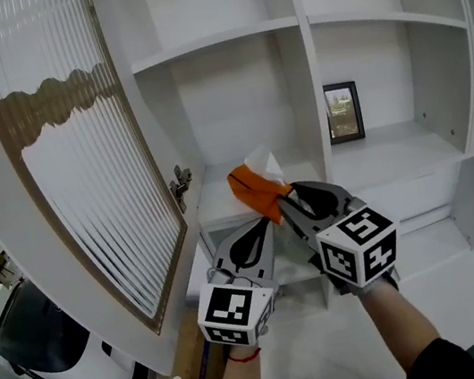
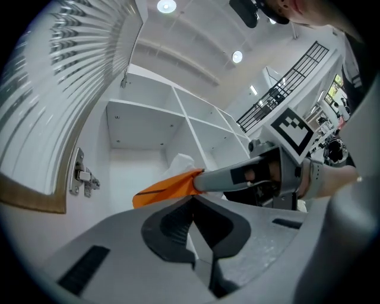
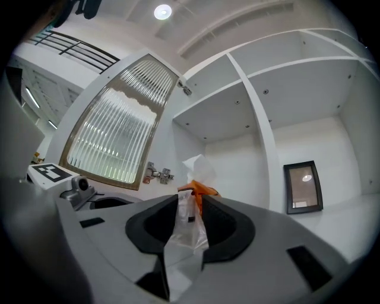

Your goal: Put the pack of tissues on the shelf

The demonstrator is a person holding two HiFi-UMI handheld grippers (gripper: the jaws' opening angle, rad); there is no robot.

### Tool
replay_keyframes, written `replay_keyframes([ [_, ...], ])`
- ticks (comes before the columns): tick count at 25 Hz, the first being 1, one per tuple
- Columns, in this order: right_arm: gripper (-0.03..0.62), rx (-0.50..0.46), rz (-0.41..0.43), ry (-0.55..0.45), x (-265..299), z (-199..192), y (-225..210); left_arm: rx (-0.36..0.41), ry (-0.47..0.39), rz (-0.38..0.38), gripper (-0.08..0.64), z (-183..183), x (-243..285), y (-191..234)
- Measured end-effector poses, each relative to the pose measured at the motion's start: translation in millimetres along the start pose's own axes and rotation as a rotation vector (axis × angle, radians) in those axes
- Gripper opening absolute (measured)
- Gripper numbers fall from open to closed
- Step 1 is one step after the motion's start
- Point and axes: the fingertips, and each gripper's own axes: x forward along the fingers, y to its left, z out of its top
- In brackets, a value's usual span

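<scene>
White shelf unit [image 1: 393, 147], open ribbed-glass door [image 1: 79, 166], small framed picture [image 1: 343, 112]

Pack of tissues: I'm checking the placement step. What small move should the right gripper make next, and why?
Probably ease forward and down onto the shelf before letting go. The right gripper is clamped on the pack of tissues by its clear wrapper, and the pack looks to hang above the shelf's front, not resting.

a home-like room: white built-in shelf unit [image 1: 304, 54], ribbed-glass cabinet door [image 1: 79, 166], a small framed picture [image 1: 343, 111] standing on one shelf.
</scene>
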Motion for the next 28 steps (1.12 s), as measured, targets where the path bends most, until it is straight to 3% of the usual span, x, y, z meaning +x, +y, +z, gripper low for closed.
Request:
replay_keyframes([
  [9,0.110,0.040,-0.036,-0.002,12,-5,-8,0.001,-0.002,-0.062,0.006,-4,8,-24],
  [17,0.155,0.061,0.005,-0.065,4,4,-5,0.023,-0.004,-0.005,0.006,-8,17,-17],
  [23,0.144,-0.085,-0.002,-0.079,-9,10,0,0.018,0.013,0.012,0.006,-14,24,-7],
  [26,0.054,-0.157,0.010,-0.055,-11,4,6,0.007,0.019,0.025,0.006,-17,27,0],
  [28,0.032,-0.172,0.026,-0.027,-9,-2,9,0.000,0.023,0.034,0.006,-19,30,5],
])
